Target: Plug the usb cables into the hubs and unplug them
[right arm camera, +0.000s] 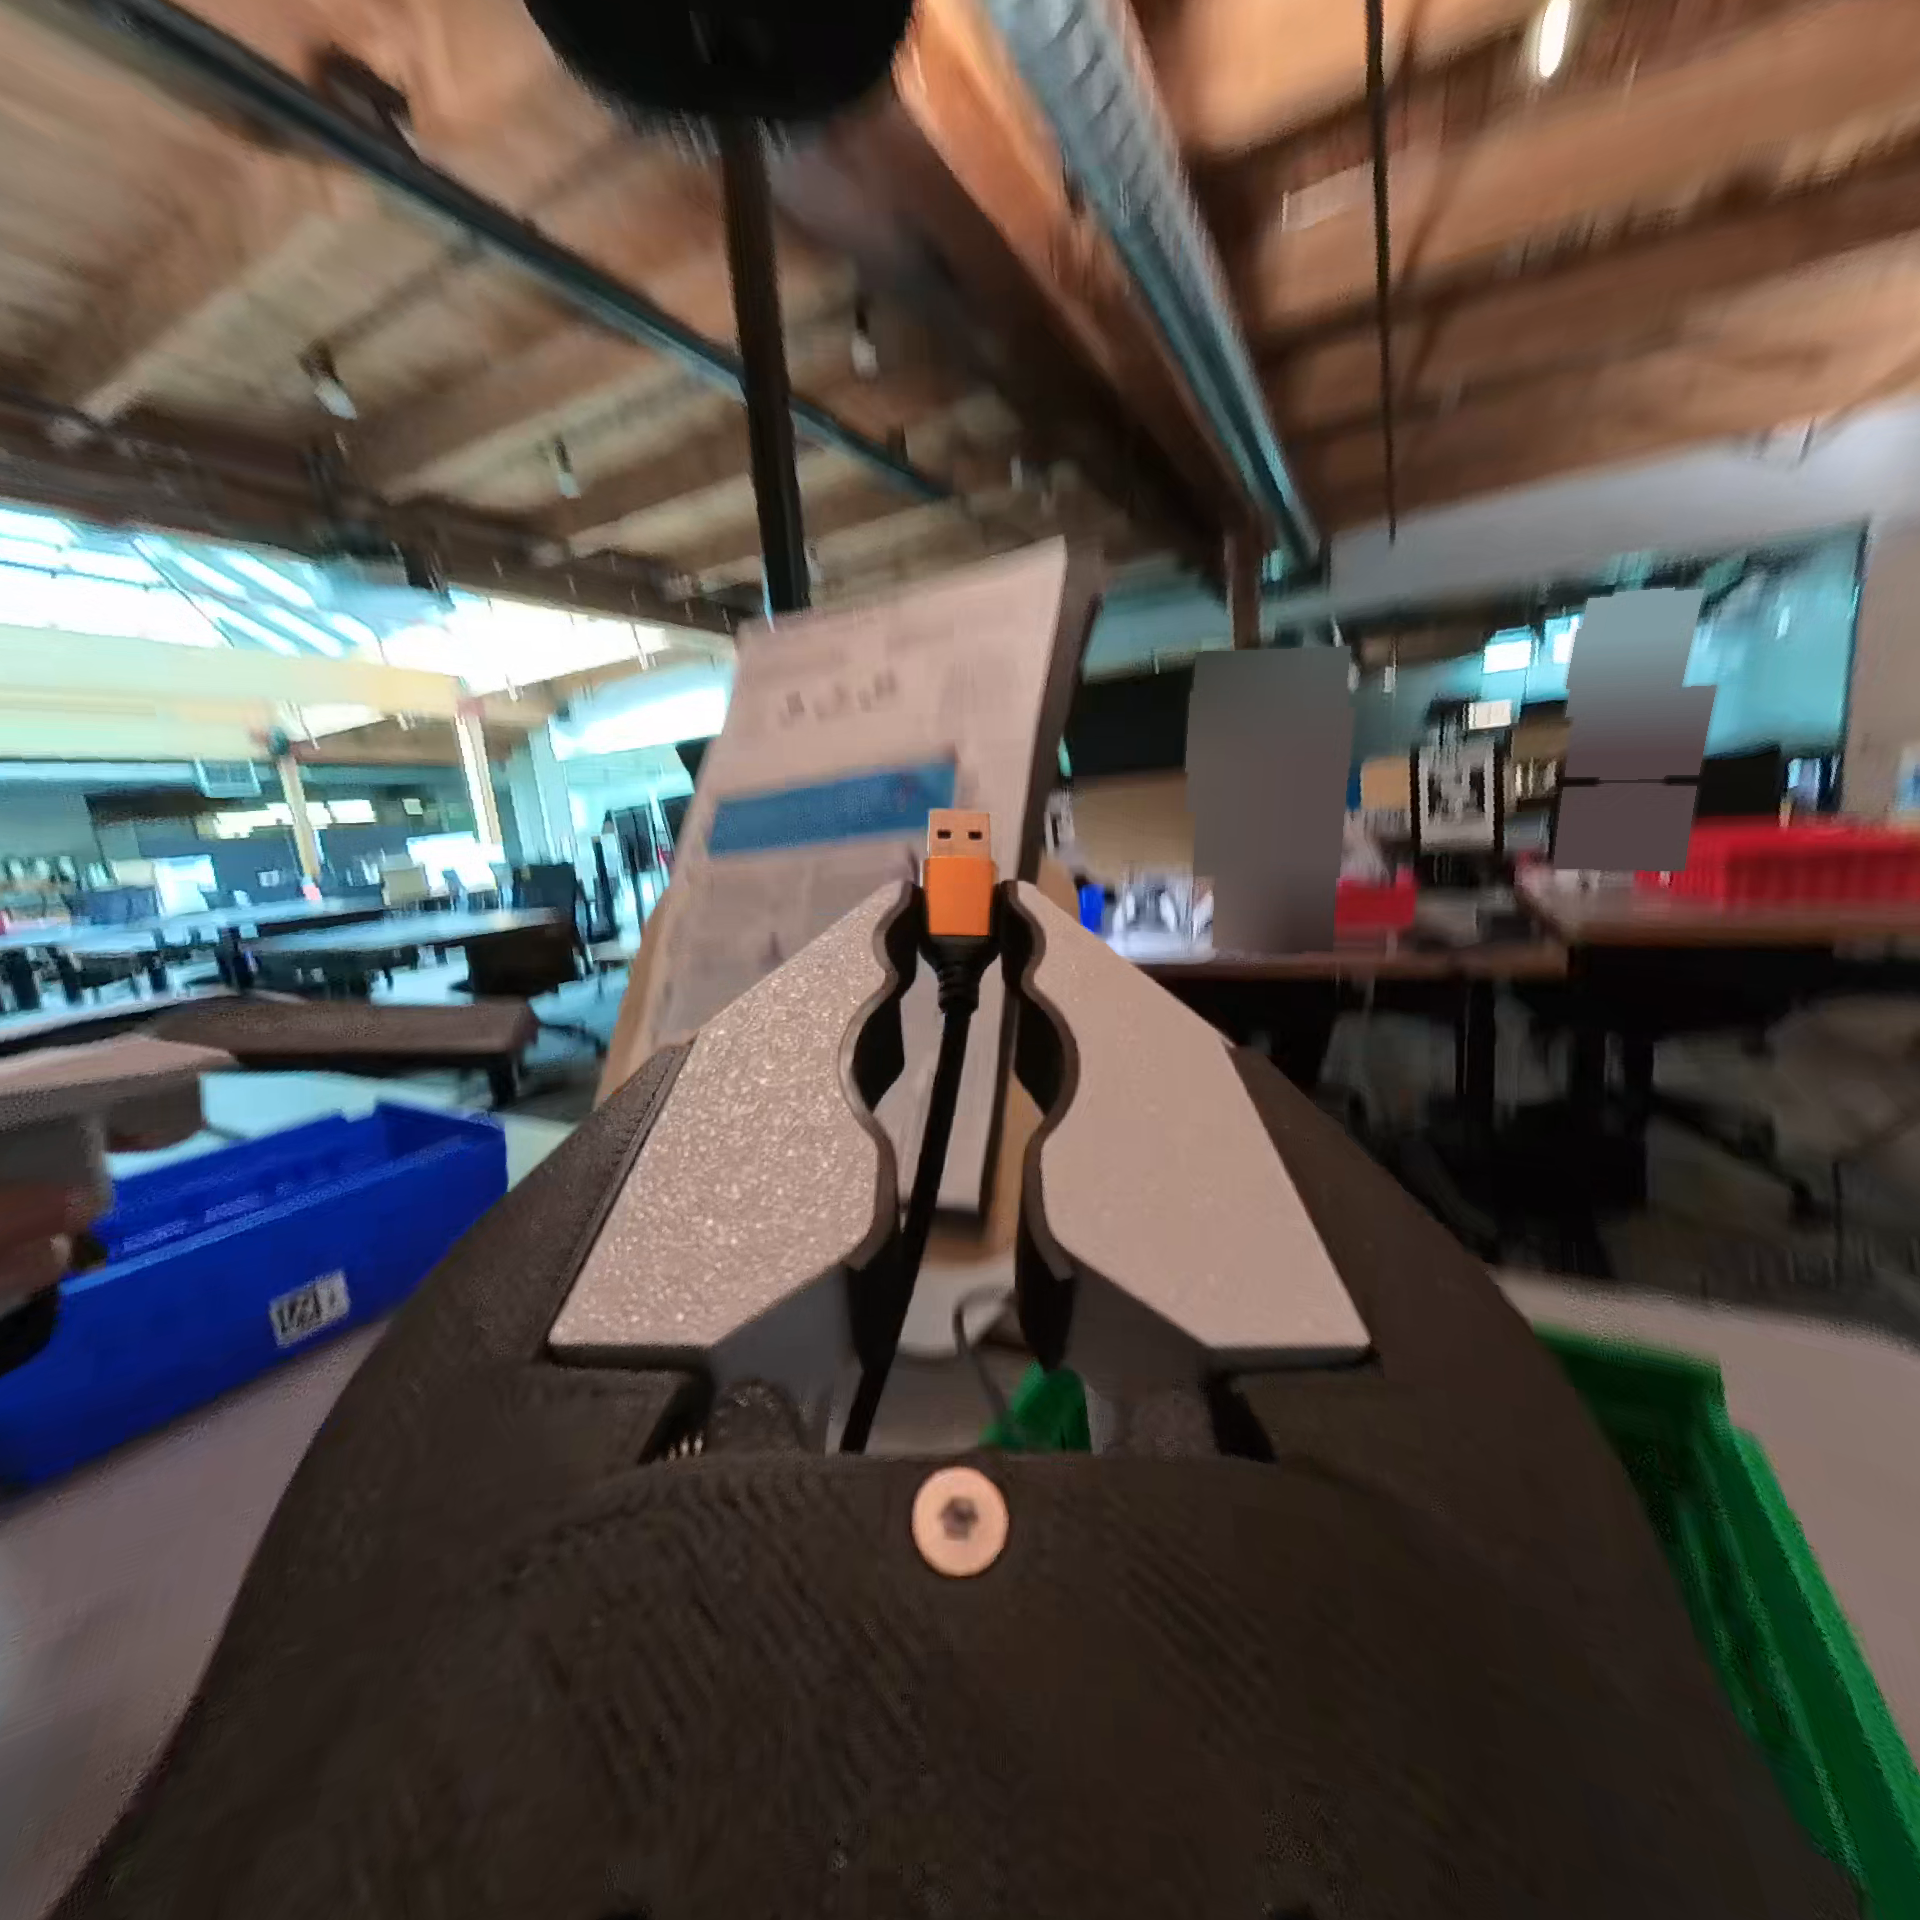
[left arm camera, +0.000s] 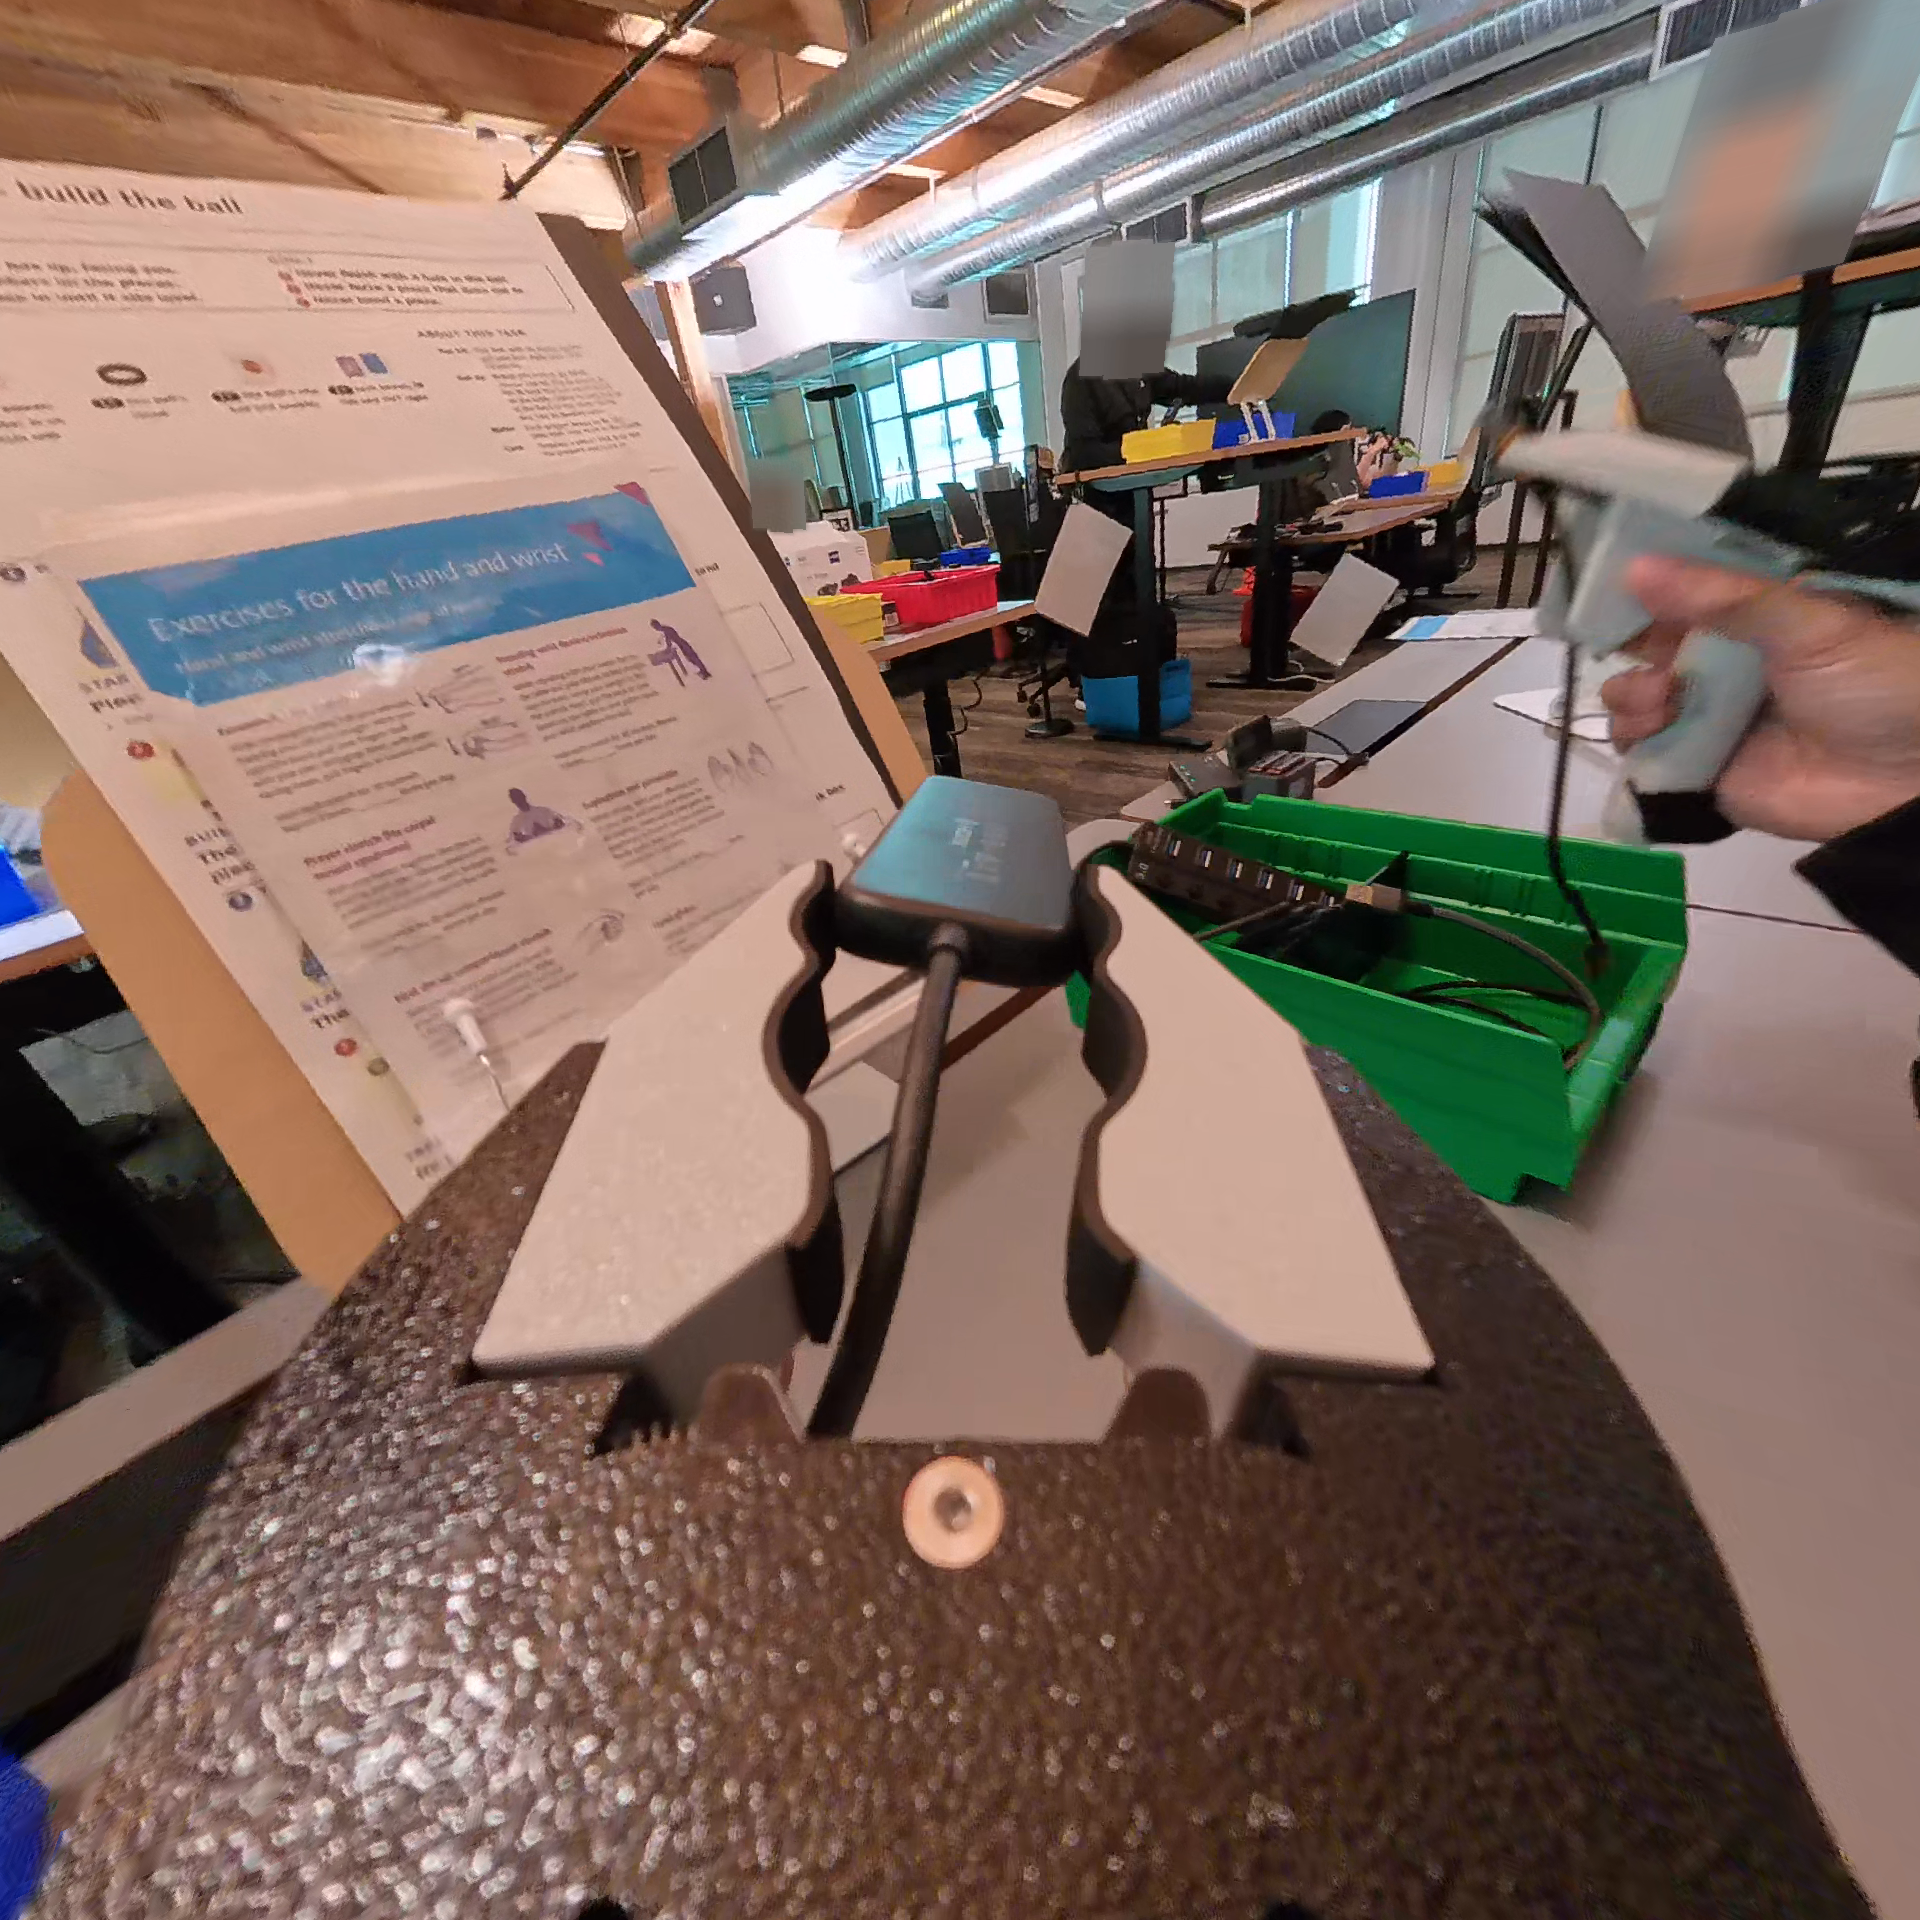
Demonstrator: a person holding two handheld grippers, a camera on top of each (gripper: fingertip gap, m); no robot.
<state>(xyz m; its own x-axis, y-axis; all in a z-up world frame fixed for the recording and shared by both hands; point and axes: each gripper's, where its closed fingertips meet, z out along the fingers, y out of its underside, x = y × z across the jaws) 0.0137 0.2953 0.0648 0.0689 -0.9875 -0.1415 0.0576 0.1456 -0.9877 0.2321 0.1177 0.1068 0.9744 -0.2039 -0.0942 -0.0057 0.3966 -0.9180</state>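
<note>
A grey table (left arm camera: 1714, 1351) carries a green bin (left arm camera: 1455, 1091). Just left of the bin stands a tilted board (left arm camera: 312, 623) covered in printed sheets. Beyond the board, farther left of the green bin, sits a blue bin (right arm camera: 239, 1247).

The left gripper (left arm camera: 954, 914) clamps a dark hub (left arm camera: 961, 857) beside a green bin (left arm camera: 1455, 1081) holding another hub (left arm camera: 1231, 871).

Open workshop: exposed wood ceiling (left arm camera: 312, 62), silver ducts (left arm camera: 1091, 135), big windows (left arm camera: 935, 405), standing desks (left arm camera: 1205, 457), dark wood floor (left arm camera: 1070, 758).
</note>
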